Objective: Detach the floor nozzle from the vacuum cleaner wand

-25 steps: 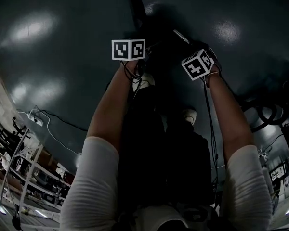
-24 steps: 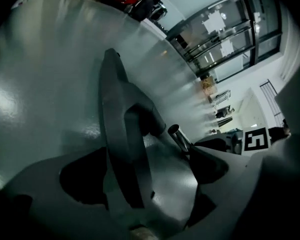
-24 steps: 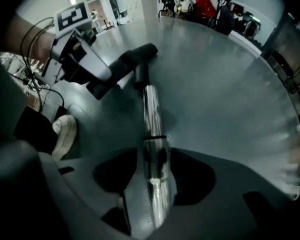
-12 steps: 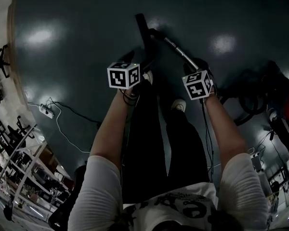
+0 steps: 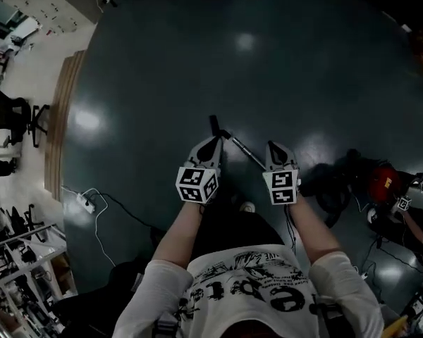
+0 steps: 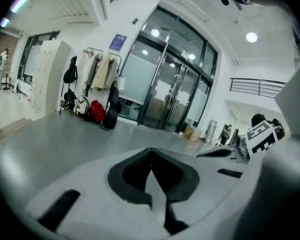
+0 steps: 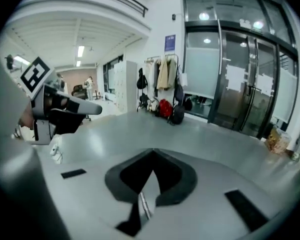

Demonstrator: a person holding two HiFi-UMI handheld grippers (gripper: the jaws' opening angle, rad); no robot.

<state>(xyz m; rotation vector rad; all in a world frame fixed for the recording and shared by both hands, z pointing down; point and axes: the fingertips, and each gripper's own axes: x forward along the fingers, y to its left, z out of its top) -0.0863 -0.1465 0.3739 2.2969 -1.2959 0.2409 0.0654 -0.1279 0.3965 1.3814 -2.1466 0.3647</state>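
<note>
The silver vacuum wand lies on the dark floor far below, with the black floor nozzle at its far end; whether the two are joined cannot be made out. My left gripper and right gripper hang high above them, side by side, touching neither. In the left gripper view the jaws are shut with nothing between them. The right gripper is shut too, and a short piece of the wand shows through the gap below its tips. Each gripper view shows the other gripper at its edge.
A dark vacuum body and hose and a red object lie on the floor at the right. A power strip with cable sits at the left, near shelving. Glass doors and a coat rack stand ahead.
Both grippers have risen from close to the wand on the floor to chest height. The head view has climbed with them, so the floor now lies far below.
</note>
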